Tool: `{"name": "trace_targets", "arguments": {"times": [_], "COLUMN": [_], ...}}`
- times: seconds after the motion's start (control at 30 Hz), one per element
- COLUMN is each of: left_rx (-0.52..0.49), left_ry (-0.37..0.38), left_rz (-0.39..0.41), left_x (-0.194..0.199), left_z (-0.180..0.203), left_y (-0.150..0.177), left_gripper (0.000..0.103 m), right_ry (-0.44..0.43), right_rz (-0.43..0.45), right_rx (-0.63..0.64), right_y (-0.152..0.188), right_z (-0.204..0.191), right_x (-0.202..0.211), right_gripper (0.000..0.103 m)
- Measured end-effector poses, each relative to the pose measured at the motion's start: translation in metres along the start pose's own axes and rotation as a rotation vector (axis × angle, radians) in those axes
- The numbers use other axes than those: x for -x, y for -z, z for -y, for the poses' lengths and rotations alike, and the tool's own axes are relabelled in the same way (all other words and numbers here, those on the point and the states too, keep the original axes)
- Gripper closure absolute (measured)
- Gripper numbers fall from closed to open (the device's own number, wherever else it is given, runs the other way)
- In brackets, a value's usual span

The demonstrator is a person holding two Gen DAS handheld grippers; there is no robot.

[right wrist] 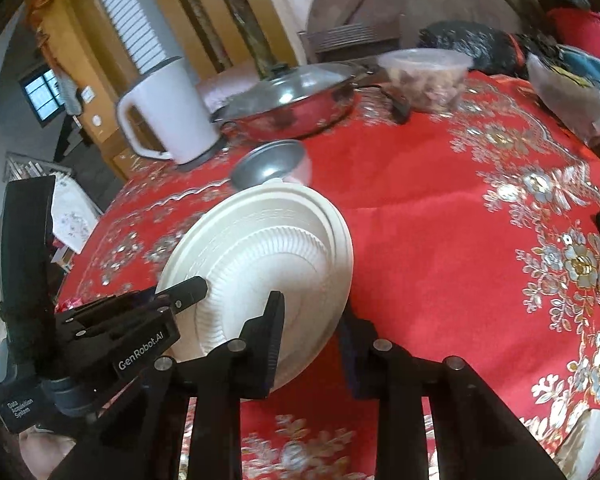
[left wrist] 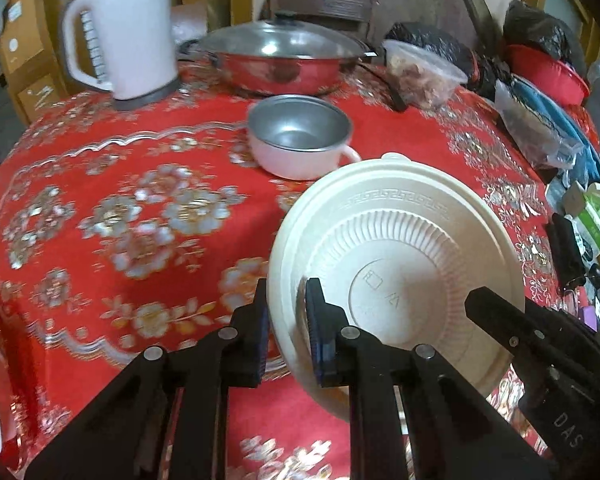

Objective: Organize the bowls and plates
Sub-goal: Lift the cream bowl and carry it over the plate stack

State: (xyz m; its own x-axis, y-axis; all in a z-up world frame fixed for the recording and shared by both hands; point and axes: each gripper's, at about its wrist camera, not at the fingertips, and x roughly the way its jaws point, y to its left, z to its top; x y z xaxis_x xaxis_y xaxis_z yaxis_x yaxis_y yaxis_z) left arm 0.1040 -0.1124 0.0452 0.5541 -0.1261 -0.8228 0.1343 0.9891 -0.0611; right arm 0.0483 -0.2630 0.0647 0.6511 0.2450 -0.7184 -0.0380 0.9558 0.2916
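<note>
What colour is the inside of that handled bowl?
Bare silver-grey metal inside the pink bowl, clearest in the left wrist view.

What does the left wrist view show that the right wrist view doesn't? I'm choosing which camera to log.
Only the left wrist view: the bowl's handle and embossed marks on the white plate. Only the right wrist view: a window and "GenRobot.AI" on the left gripper. Both share the plate pinched by both grippers, right gripper, kettle, lidded pan and red tablecloth.

Left claw (left wrist: 286, 328) grips white plate (left wrist: 396, 264) (tilted).
</note>
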Motion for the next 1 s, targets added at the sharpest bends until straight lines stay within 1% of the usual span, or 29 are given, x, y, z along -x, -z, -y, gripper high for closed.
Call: {"name": "trace_targets", "arguments": {"times": [0.27, 0.47, 0.63, 0.8, 1.0], "left_rx": [0.062, 0.105, 0.139, 0.169, 0.197], "left_ry": [-0.038, -0.076, -0.099, -0.122, -0.126], "left_rz": [0.068, 0.111, 0.133, 0.156, 0.177], "left_x": [0.040, 0.063, 0.078, 0.090, 0.103], "left_z": [-0.047, -0.080, -0.105, -0.125, -0.141], "left_y": [0.016, 0.030, 0.042, 0.052, 0.065], "left_gripper": [0.088, 0.088, 0.088, 0.088, 0.088], "right_ry": [-0.049, -0.071, -0.092, -0.104, -0.116], "right_rz": [0.010, 0.010, 0.014, 0.007, 0.007], "right_rx": [0.081, 0.142, 0.188, 0.228, 0.257], "right_y": [0.006, 0.012, 0.019, 0.026, 0.035], "right_z": [-0.054, -0.096, -0.129, -0.152, -0.171], "right_x": [0.008, 0.011, 0.014, 0.014, 0.018], "right_gripper": [0.077, 0.076, 0.076, 0.075, 0.074]}}
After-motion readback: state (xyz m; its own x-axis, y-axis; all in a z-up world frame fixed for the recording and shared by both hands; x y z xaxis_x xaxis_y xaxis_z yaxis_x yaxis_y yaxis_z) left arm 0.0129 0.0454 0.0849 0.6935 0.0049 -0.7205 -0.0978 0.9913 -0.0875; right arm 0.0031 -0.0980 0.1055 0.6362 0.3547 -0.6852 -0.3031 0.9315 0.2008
